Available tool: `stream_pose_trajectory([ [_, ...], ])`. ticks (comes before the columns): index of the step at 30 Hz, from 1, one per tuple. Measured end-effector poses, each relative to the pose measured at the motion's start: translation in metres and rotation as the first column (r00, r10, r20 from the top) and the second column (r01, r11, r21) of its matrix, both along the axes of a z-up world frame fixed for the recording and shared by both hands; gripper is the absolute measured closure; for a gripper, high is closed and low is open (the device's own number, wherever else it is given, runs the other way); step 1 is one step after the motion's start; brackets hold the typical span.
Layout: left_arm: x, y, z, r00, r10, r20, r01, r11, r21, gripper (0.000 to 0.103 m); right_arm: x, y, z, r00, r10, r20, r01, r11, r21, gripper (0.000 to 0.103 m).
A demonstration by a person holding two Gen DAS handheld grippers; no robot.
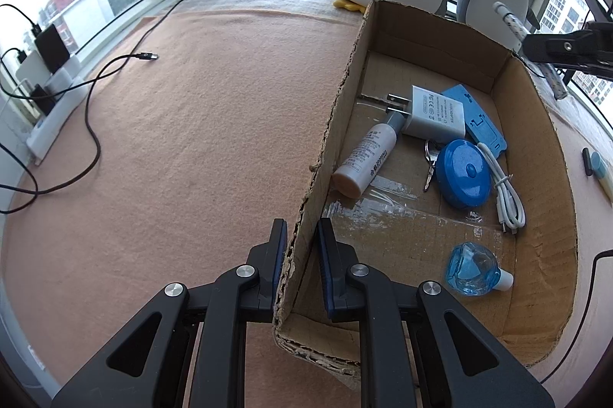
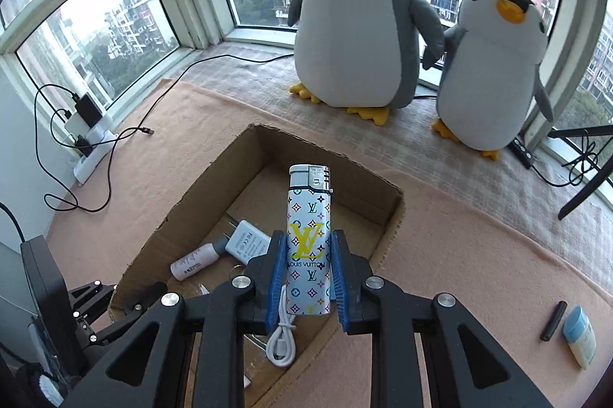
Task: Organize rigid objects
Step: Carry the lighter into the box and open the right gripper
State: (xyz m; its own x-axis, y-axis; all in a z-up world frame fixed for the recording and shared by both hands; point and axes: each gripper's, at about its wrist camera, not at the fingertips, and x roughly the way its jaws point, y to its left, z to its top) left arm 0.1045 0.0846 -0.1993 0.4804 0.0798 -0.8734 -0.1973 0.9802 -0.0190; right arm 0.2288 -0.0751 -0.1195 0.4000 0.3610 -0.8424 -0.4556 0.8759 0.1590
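A cardboard box point(image 1: 536, 155) lies on the tan cloth. Inside it are a white charger point(image 1: 429, 117), a white bottle point(image 1: 367, 155), a blue round case point(image 1: 463, 174), a blue flat stand point(image 1: 479, 117), keys point(image 1: 431, 159), a coiled white cable point(image 1: 505, 193) and a clear blue bottle point(image 1: 475, 270). My left gripper point(image 1: 302, 254) straddles the box's near-left wall and is shut on it. My right gripper point(image 2: 308, 274) is shut on a patterned white lighter point(image 2: 308, 235), held upright above the box point(image 2: 184, 201). In the left wrist view the lighter point(image 1: 511, 19) shows at the upper right.
Two plush penguins point(image 2: 356, 25) point(image 2: 494, 71) stand by the window behind the box. A black cable point(image 1: 92, 124) runs over the cloth from a power strip point(image 1: 49, 117) at the left. A black stick point(image 2: 553, 321) and a light-blue tube point(image 2: 580, 335) lie right of the box.
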Motion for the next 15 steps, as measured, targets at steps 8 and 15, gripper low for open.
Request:
stream_pose_trajectory([
  [8, 0.000, -0.001, 0.000, 1.000, -0.001, 0.000, 0.001, 1.000, 0.002, 0.088, 0.016, 0.033, -0.019, 0.999, 0.044, -0.029, -0.045, 0.999, -0.018, 0.082],
  [15, 0.000, -0.001, 0.001, 1.000, 0.000, 0.000, 0.000, 1.000, 0.003, 0.088, 0.026, 0.048, -0.028, 0.998, 0.058, -0.037, -0.059, 0.998, -0.021, 0.082],
])
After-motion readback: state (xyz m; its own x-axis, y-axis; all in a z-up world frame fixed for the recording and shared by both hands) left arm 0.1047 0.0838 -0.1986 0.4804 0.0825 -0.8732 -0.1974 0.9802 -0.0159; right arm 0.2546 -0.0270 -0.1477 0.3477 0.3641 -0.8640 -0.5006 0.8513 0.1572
